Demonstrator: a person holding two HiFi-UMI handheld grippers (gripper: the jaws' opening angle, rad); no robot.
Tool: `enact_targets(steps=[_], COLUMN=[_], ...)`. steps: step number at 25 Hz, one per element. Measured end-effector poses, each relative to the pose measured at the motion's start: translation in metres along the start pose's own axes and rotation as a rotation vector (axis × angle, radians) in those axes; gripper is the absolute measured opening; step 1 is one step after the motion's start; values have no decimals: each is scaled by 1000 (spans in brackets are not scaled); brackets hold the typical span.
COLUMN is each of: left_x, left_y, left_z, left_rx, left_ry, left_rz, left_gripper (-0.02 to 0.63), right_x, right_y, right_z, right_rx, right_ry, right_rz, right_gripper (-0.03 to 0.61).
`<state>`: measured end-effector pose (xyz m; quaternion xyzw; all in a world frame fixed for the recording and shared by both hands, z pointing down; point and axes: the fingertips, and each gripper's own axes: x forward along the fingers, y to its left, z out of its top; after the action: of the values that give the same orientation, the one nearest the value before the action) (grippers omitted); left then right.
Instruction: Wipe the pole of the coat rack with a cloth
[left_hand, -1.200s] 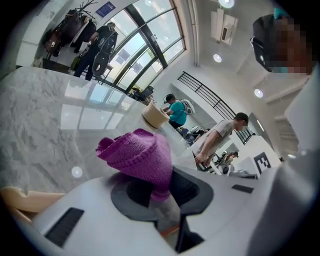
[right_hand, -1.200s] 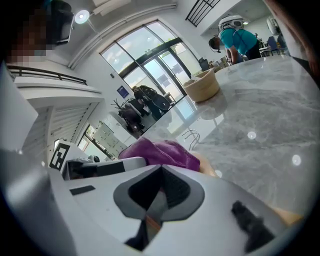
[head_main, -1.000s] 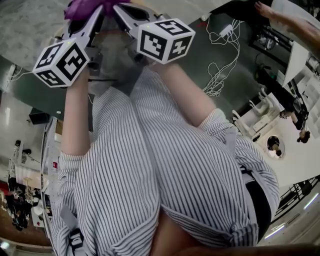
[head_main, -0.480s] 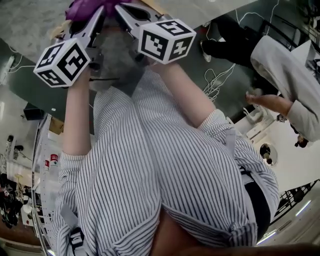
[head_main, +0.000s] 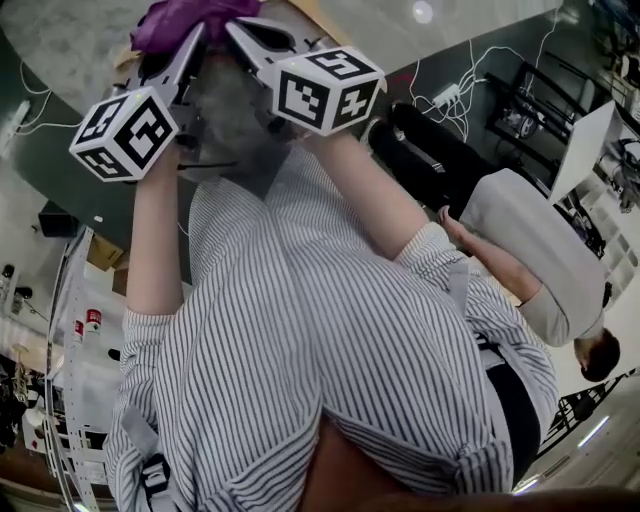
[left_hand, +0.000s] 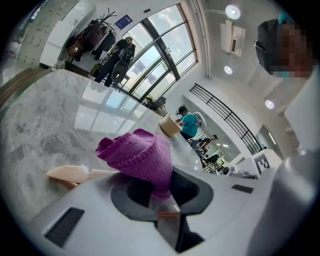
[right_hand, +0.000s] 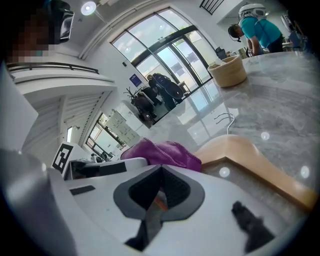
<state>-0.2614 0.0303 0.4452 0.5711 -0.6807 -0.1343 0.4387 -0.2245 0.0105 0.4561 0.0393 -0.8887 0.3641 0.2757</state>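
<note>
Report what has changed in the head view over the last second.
The bystander at the right came further into view and moved down the frame; a second ago only an arm showed at the top right. Nothing was taken or let go. The left gripper stays shut on the purple cloth, with the right gripper still raised beside it.

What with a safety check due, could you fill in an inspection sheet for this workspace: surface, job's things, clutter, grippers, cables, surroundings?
Surface: grey marble tabletop, glossy.
Job's things: purple cloth, bunched; coat rack with dark coats, far off by the windows.
Clutter: wooden hanger lying on the tabletop; basket further back.
Grippers: left gripper shut on the purple cloth; right gripper shut, nothing between its jaws.
Cables: white cables on the dark floor.
Surroundings: person in teal behind the basket; bystander close by.
</note>
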Motion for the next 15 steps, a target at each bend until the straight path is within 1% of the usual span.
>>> enact_targets(steps=[15], left_x=[-39], left_y=[28], left_z=[3], left_rx=[-64], left_ry=[-92], left_rz=[86], left_gripper=[80], right_x=[21], right_y=[33], right_z=[-17], right_rx=[-53], right_ry=[72], right_rz=[79], right_gripper=[14])
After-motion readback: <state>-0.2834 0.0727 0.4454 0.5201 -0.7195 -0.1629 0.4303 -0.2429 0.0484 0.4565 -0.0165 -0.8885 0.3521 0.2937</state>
